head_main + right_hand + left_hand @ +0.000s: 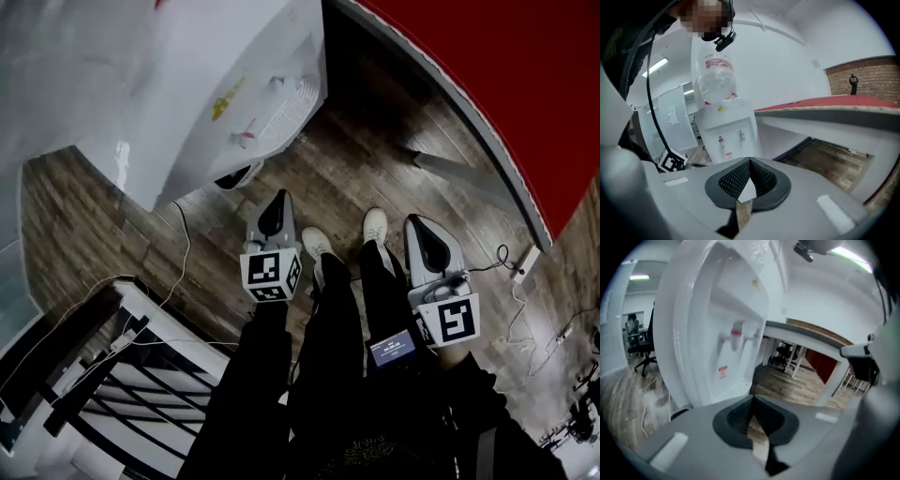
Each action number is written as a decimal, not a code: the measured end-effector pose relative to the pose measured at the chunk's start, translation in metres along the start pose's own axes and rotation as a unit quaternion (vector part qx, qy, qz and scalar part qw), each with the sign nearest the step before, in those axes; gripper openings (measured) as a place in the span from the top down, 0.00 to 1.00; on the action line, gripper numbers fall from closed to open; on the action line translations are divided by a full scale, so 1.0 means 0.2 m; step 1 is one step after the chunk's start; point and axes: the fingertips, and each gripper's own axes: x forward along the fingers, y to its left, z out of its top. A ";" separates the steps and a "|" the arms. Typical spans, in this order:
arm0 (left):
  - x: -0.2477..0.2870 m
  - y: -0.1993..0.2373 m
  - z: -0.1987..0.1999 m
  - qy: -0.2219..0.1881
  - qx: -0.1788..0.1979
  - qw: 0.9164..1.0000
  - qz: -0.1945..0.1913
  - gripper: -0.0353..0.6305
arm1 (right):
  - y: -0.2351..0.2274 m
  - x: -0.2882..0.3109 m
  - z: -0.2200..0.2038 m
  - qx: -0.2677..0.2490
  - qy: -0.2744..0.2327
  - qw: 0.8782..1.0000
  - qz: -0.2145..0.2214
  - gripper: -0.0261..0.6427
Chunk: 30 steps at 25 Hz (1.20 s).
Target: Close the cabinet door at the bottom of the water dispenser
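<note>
Left gripper (278, 204) and right gripper (419, 230), jaws clenched empty, hang above the brown wood-plank floor (375, 159) near the tall white plastic water dispenser (187, 103).

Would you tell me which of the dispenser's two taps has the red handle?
The left tap, as the right gripper view shows it: it carries red on top, while the right tap beside it looks plain grey.

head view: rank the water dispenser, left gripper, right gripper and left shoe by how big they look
1. water dispenser, by far the largest
2. left gripper and right gripper: they look about alike, so no order between them
3. left shoe, smallest, partly hidden by the leg
</note>
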 end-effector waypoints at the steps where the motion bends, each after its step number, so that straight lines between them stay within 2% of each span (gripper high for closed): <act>1: -0.08 -0.02 0.09 -0.017 0.014 1.000 0.002 0.94 | 0.02 0.00 0.08 -0.008 -0.008 1.000 0.007 0.97; 3: -0.22 -0.05 0.29 -0.052 0.042 0.998 0.006 0.94 | 0.06 0.00 0.25 -0.021 -0.028 0.999 0.016 0.97; 5: -0.37 -0.07 0.47 -0.083 0.054 0.995 0.012 0.94 | 0.09 -0.01 0.41 -0.032 -0.042 0.998 0.021 0.97; 10: -0.82 -0.15 0.93 -0.157 0.023 0.987 0.036 0.94 | 0.20 -0.21 0.80 -0.043 -0.072 0.996 0.023 0.97; 15: -1.17 -0.18 1.36 -0.239 0.007 0.970 0.055 0.94 | 0.32 -0.37 1.22 -0.059 -0.133 0.989 0.026 0.97; 18: -1.36 -0.20 1.52 -0.270 0.017 0.961 0.066 0.94 | 0.41 -0.45 1.37 -0.066 -0.149 0.986 0.037 0.97; 22: -1.53 -0.22 1.70 -0.318 0.024 0.945 0.080 0.94 | 0.48 -0.51 1.56 -0.051 -0.173 0.983 0.035 0.97; 25: -1.61 -0.23 1.78 -0.345 0.027 0.934 0.092 0.94 | 0.55 -0.54 1.69 -0.063 -0.202 0.976 0.043 0.97; 30: -1.69 -0.17 1.87 -0.371 0.026 0.922 0.108 0.94 | 0.60 -0.56 1.80 -0.064 -0.235 0.968 0.062 0.97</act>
